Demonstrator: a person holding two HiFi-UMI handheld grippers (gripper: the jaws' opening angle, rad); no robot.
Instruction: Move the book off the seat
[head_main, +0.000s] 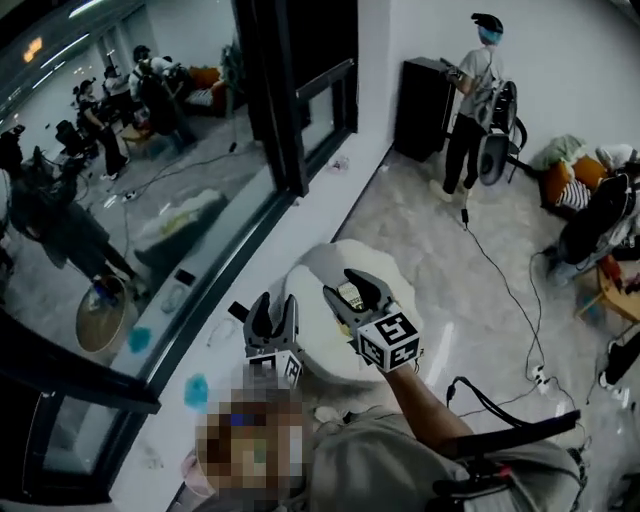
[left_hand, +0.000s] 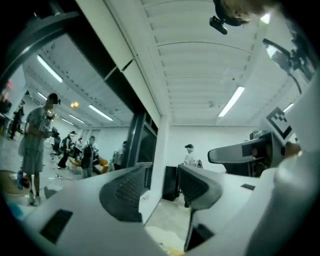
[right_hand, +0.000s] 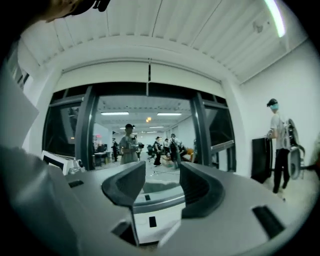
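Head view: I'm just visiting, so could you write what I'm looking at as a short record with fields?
Left hand-held gripper: held up, jaws apart, nothing between them
Right hand-held gripper: held up, jaws apart, nothing between them
Seat: white, rounded, on the floor below both grippers
Book: small yellowish thing on the seat, probably the book; too small to be sure
Glass wall: along the left
Person: standing at the far wall beside a black cabinet

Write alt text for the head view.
The left gripper and right gripper, both open and empty, are held above a white seat beside a glass wall. Farther off, a person stands by a black cabinet.
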